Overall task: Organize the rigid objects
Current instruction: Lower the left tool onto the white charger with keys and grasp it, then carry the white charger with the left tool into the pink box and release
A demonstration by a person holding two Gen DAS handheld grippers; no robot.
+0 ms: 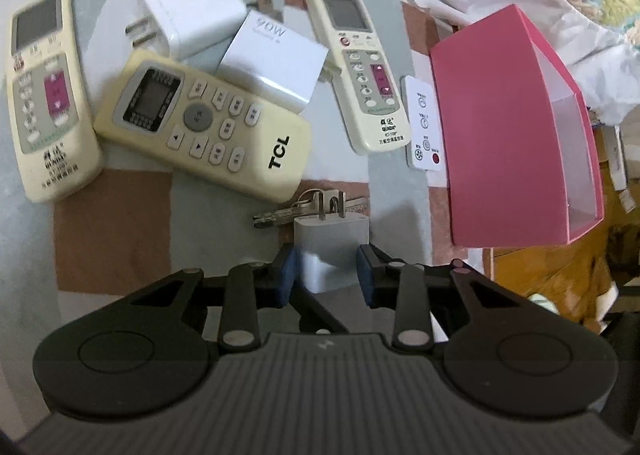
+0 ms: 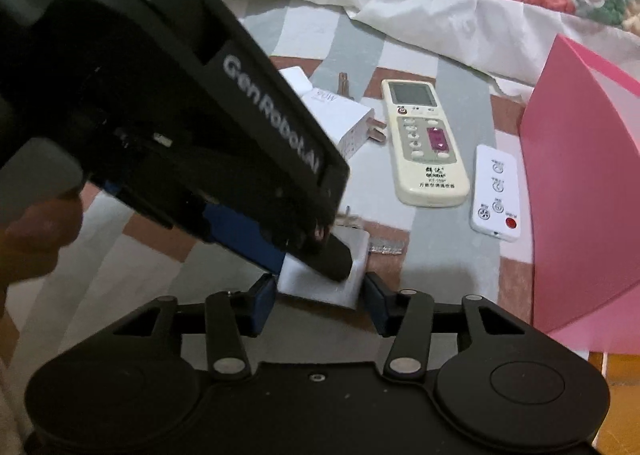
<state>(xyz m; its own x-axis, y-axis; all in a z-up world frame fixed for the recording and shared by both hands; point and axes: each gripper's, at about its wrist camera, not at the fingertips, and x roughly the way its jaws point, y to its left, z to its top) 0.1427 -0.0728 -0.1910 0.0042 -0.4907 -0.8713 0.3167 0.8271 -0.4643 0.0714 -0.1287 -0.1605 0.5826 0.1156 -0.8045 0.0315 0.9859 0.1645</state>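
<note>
Between the spread pads of the left gripper (image 1: pixel 327 269) the charger (image 1: pixel 330 241) was seen, prongs forward; right gripper (image 2: pixel 320 301) also open.

Both cameras look down and forward, very close to the small white charger (image 1: pixel 331 243) (image 2: pixel 320 279). The left view looks straight over it; the right view looks from its right side. Both show the pink box (image 1: pixel 504 143) (image 2: pixel 580 183) right of the charger.
</note>
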